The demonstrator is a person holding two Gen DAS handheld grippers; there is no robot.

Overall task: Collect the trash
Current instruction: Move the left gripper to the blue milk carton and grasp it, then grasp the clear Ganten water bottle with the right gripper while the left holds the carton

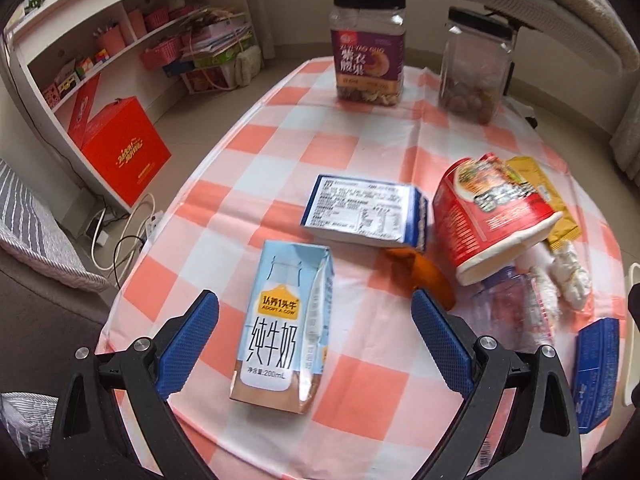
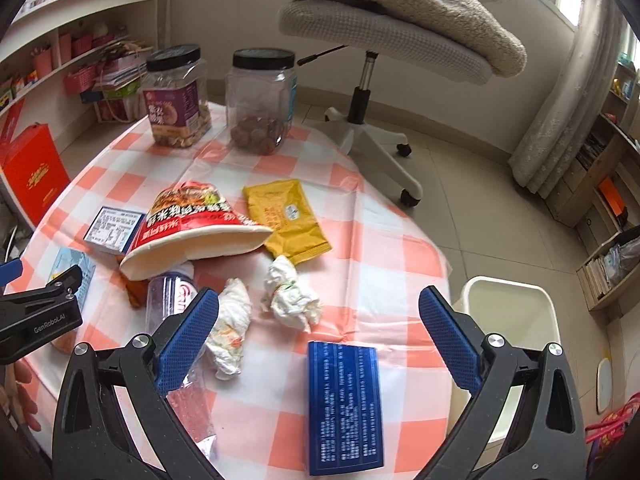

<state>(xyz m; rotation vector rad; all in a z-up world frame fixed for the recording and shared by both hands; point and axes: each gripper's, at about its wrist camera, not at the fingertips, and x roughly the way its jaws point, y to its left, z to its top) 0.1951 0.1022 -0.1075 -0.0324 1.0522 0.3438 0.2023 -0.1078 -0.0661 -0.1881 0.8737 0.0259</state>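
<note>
Over the checked tablecloth [image 1: 360, 380] near a shelf [image 1: 80, 52], both grippers [image 1: 316, 332] [image 2: 320, 332] gape wide, empty.

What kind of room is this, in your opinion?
Probably a room in a home, perhaps a study or bedroom. A checked tablecloth covers the table, white shelves hold pink baskets and papers, and a swivel chair with a cushion stands by a curtained window.
</note>
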